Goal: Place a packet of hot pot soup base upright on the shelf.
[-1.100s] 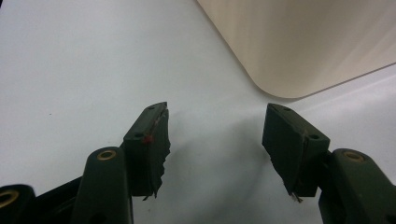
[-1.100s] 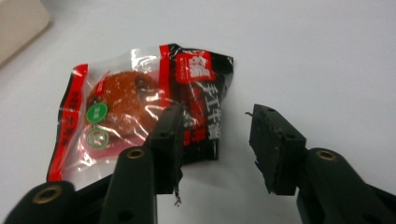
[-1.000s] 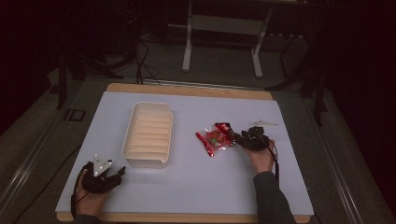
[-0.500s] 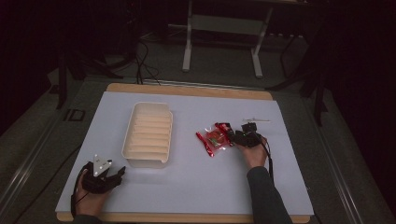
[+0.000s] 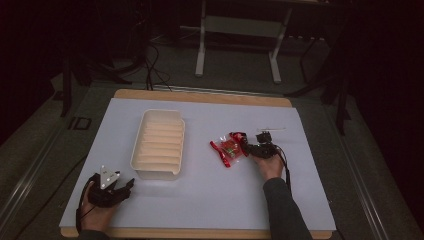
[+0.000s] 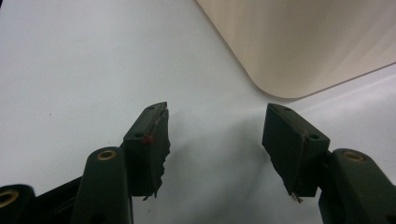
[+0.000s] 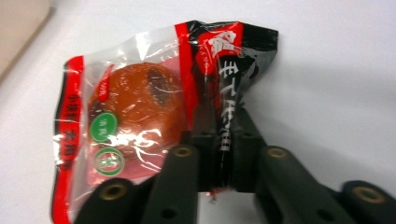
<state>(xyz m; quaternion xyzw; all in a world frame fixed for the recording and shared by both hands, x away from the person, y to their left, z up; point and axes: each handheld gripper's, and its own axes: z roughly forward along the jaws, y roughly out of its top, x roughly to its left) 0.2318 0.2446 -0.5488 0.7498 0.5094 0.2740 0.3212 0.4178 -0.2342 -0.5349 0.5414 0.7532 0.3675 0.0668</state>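
A red and clear snack packet (image 5: 229,149) with a round brown cake inside lies right of the table's middle. My right gripper (image 5: 248,147) is shut on the packet's red and black edge. In the right gripper view the packet (image 7: 140,102) spreads up and left of the closed jaws, and the gripper (image 7: 223,158) pinches its crumpled black side. A cream ribbed tray (image 5: 160,144) stands left of centre, with nothing in it. My left gripper (image 5: 127,186) rests open near the table's front left corner, just below the tray. In the left gripper view the gripper (image 6: 215,140) has nothing between its fingers.
The white mat (image 5: 200,200) covers a wooden table (image 5: 200,96). A thin white strip (image 5: 272,129) lies just beyond my right gripper. In the left gripper view a corner of the tray (image 6: 303,46) shows. Dark floor, cables and a metal stand (image 5: 237,30) lie beyond the far edge.
My right gripper has shifted a little left toward the packet and stays closed on its edge. The left gripper has not moved.
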